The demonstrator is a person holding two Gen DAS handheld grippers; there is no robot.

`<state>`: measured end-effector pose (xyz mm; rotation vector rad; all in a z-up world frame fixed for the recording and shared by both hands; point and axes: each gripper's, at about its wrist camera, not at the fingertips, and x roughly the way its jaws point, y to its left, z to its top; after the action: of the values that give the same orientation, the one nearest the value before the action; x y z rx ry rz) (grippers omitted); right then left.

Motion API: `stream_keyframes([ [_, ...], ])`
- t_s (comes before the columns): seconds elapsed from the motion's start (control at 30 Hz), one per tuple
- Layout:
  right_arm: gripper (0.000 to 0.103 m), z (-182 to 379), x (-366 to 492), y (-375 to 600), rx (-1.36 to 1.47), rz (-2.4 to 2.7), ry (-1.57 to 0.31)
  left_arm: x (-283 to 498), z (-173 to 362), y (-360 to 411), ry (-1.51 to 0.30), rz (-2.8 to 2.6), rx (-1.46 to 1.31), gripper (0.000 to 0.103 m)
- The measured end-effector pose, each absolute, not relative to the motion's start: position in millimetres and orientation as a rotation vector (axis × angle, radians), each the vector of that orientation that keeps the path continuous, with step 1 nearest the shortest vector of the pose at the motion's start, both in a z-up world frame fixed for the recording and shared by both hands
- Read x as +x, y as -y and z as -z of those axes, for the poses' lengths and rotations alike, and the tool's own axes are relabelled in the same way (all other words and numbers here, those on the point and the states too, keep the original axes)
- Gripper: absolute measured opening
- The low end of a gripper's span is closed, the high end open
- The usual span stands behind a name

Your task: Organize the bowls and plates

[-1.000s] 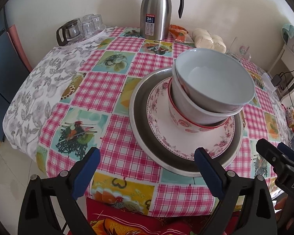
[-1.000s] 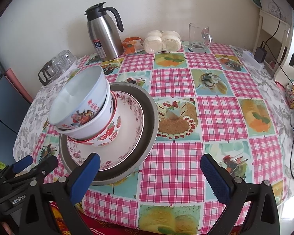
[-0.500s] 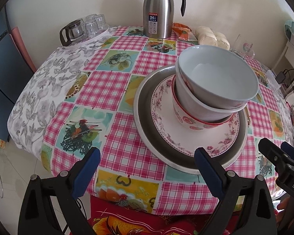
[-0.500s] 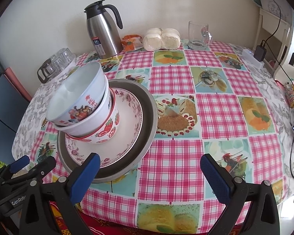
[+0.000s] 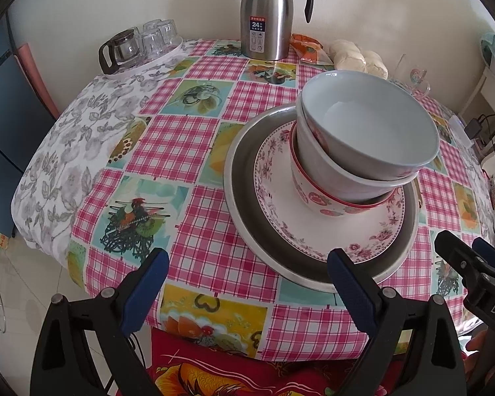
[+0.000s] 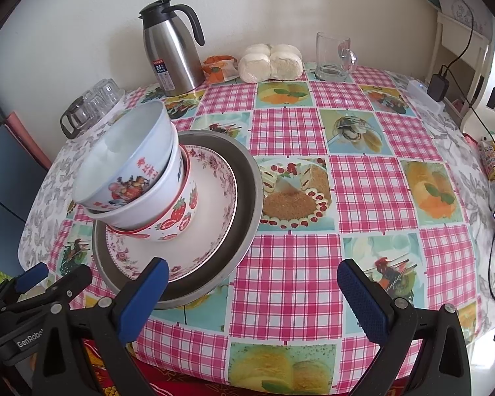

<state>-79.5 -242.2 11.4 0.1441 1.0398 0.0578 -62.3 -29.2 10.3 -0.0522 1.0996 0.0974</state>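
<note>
A stack stands on the checked table: a metal plate [image 5: 244, 198] [image 6: 247, 191], a floral plate [image 5: 277, 178] [image 6: 214, 204] on it, then three nested bowls tilted to one side. The lowest is a strawberry bowl [image 5: 310, 194] [image 6: 178, 221], then a white bowl [image 5: 316, 161] [image 6: 155, 201], with a picture bowl [image 5: 369, 125] [image 6: 125, 165] on top. My left gripper [image 5: 247, 283] is open and empty, near the table's front edge, left of the stack. My right gripper [image 6: 252, 290] is open and empty, in front of the stack's right side.
A steel thermos jug [image 5: 265, 16] [image 6: 173, 56] stands at the back by the wall. A tray of glasses with a small pot [image 5: 138, 46] is at the back left. Buns [image 6: 270, 62], a snack packet [image 6: 219, 69] and a glass mug [image 6: 333, 56] are at the back.
Both grippers have drawn back and risen a little from the stack, so more of the table's front edge shows. The stack has not moved.
</note>
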Motion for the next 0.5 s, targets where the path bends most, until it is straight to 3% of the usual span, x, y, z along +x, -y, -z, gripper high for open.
stream_keyframes([
  [0.5,0.103,-8.4,-78.5,243.1,0.145,-0.058,-1.043,-62.4,-11.0,30.3,-1.093,-0.100,-0.049,0.097],
])
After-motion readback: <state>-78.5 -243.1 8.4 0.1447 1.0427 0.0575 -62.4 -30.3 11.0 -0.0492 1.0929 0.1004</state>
